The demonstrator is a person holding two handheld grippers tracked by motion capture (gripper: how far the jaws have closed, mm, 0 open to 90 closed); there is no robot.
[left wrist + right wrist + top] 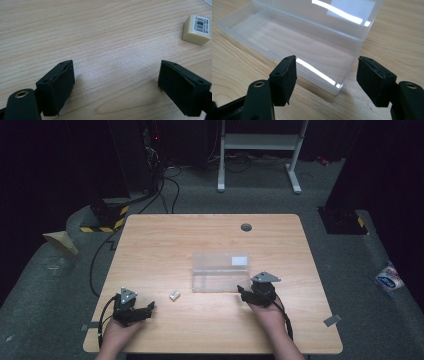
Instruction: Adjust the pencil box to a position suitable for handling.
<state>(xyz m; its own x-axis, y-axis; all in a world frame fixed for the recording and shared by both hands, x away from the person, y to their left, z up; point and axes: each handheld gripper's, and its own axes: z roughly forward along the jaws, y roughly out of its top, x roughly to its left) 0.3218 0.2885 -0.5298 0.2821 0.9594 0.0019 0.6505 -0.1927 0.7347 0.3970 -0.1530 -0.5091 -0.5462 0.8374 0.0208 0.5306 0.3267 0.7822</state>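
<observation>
Both grippers gape empty: our left gripper (pixel 148 308) rests low on the desk (pixel 150 245), the small eraser (pixel 174 295) just beyond to its right; our right gripper (pixel 243 291) faces the clear box's (pixel 220 271) near right corner, lid back, likely awaiting the eraser

Overhead light leaves the surface (pixel 210 240) evenly bright against a dark room, throws white glare streaks on the clear box (pixel 312 45) beyond the right hand-held gripper (pixel 327 80), and both close views stay sharp.
</observation>
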